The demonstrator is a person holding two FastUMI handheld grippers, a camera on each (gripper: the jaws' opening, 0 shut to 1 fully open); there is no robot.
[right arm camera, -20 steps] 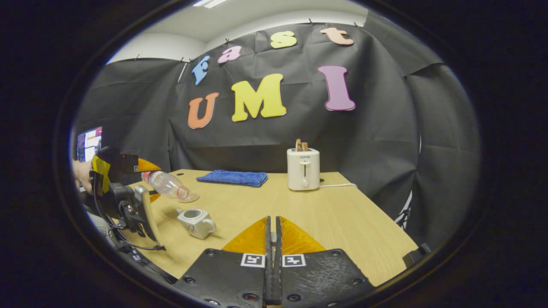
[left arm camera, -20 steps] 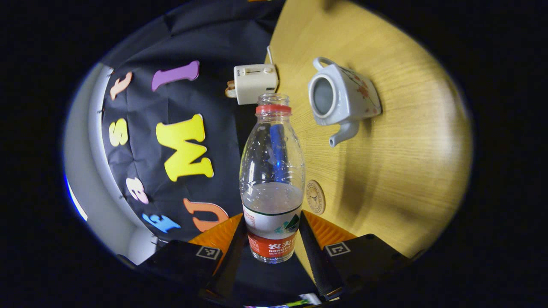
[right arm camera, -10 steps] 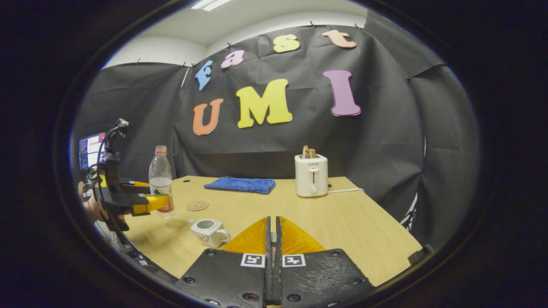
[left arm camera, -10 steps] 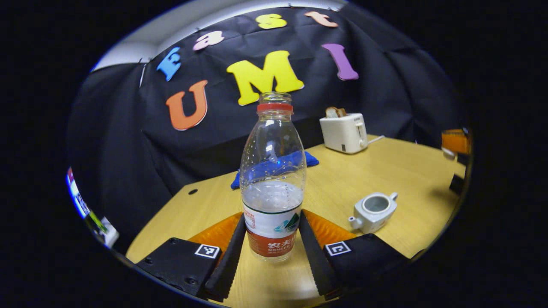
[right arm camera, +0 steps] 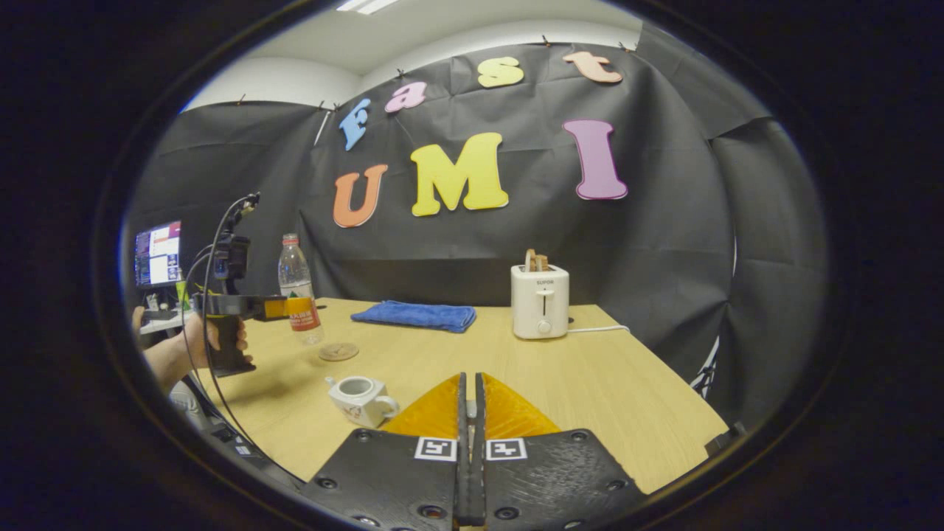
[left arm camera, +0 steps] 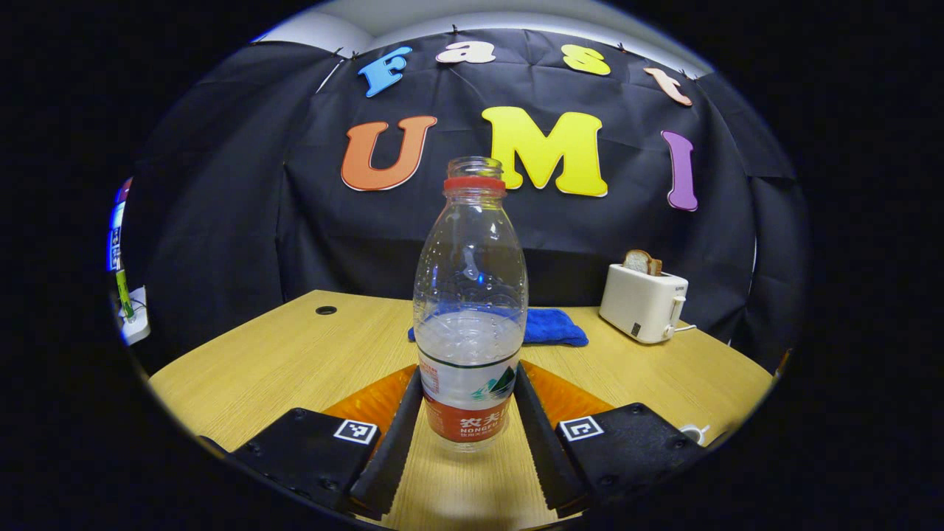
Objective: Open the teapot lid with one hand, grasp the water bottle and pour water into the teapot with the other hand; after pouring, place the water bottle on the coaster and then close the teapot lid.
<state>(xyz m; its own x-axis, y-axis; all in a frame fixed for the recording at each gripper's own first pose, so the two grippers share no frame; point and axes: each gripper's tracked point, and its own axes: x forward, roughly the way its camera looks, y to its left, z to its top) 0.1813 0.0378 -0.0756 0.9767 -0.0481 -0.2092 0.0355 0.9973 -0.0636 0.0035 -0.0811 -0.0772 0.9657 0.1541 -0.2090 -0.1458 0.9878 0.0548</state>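
So the left gripper [left arm camera: 466,435] just swung the clear plastic water bottle [left arm camera: 470,310] back upright, fingers clamped on it. It's hovering above the round coaster [right arm camera: 338,352], 11 o'clock of the lidless white teapot [right arm camera: 361,400]. Pouring looks done. Right gripper [right arm camera: 470,450] fingers pressed closed; can't tell if they're holding anything.

A white toaster [right arm camera: 540,301] with bread in its slots stands on the wooden table [right arm camera: 590,383]. A folded blue cloth [right arm camera: 414,316] lies left of it. A lit monitor [right arm camera: 156,253] sits beyond the table's left edge.

Even overhead light — sharp, fisheye-bent edges
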